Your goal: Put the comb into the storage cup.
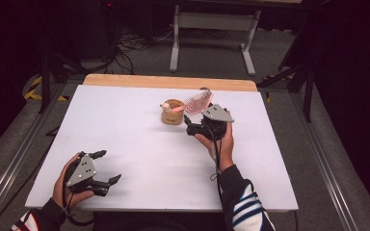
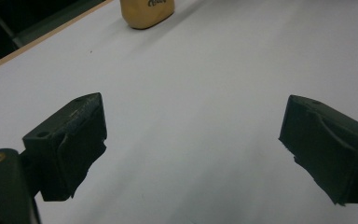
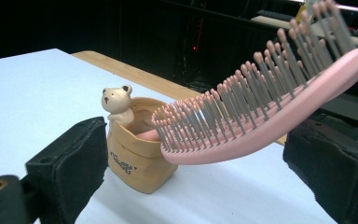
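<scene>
A tan pouch-shaped cup (image 1: pixel 171 117) with a small bear figure (image 3: pixel 116 103) on its rim stands at the middle back of the white table (image 1: pixel 139 149). A pink hairbrush (image 1: pixel 197 101) has its handle in the cup, and its bristled head (image 3: pixel 261 105) slants up and out to the right. My right gripper (image 1: pixel 190 126) is open just right of the cup. In the right gripper view the brush head crosses between the wide-apart jaws of that gripper (image 3: pixel 196 142); whether it touches them I cannot tell. My left gripper (image 1: pixel 108 167) rests open at the front left, nothing between its jaws (image 2: pixel 191 126).
A wooden strip (image 1: pixel 168 82) runs along the table's far edge. Beyond it stand a white metal frame (image 1: pixel 212 24) and floor cables (image 1: pixel 130 45). Metal rails flank the table on both sides. The cup (image 2: pixel 147 11) shows far ahead in the left gripper view.
</scene>
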Demonstrator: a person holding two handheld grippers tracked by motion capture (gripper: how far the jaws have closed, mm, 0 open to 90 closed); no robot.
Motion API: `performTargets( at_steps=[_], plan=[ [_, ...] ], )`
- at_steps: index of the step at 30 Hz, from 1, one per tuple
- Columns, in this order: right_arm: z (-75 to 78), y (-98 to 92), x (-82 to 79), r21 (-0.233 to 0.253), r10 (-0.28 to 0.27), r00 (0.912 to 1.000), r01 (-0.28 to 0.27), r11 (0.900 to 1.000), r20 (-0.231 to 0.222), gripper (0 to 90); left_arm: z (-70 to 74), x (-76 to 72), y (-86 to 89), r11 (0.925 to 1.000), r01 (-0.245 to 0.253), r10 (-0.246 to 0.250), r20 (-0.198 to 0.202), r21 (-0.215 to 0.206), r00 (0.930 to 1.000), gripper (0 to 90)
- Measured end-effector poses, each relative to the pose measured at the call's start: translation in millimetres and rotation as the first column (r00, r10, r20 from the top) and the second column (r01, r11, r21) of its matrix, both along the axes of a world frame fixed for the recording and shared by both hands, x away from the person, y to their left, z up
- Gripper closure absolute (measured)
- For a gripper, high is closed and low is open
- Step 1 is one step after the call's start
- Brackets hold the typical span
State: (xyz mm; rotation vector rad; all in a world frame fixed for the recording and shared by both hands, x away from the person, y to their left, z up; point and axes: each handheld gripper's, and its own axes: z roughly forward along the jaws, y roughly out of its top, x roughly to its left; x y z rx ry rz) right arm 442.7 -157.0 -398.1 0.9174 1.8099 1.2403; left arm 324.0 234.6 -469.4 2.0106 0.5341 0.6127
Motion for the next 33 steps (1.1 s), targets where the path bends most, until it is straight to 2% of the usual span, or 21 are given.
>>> performTargets(
  at_steps=[2, 6, 12, 33],
  plan=[
    [3.9, -1.2, -7.9, 0.001, 0.001, 0.9993, -0.001, 1.0, 0.037, 7.8, 0.2, 0.0, 0.2, 1.0, -0.001, 0.001, 0.0, 0.003, 1.0, 8.3],
    [7.7, -3.2, -12.8, 0.014, 0.009, 0.9987, -0.01, 1.0, 0.05, 7.9, 0.2, 0.2, 0.3, 1.0, -0.001, 0.001, 0.001, 0.003, 1.0, 8.3],
    [14.6, -6.0, -23.1, -0.002, 0.018, 0.9961, -0.018, 1.0, 0.087, 7.7, 2.4, -1.1, 1.5, 1.0, 0.0, 0.0, 0.013, 0.0, 0.9999, 8.3],
    [21.9, -11.2, -39.3, 0.008, 0.056, 0.9912, -0.057, 0.998, 0.12, 8.0, 3.1, -1.8, 2.0, 1.0, 0.002, -0.002, 0.013, 0.001, 0.9999, 8.3]
  ],
)
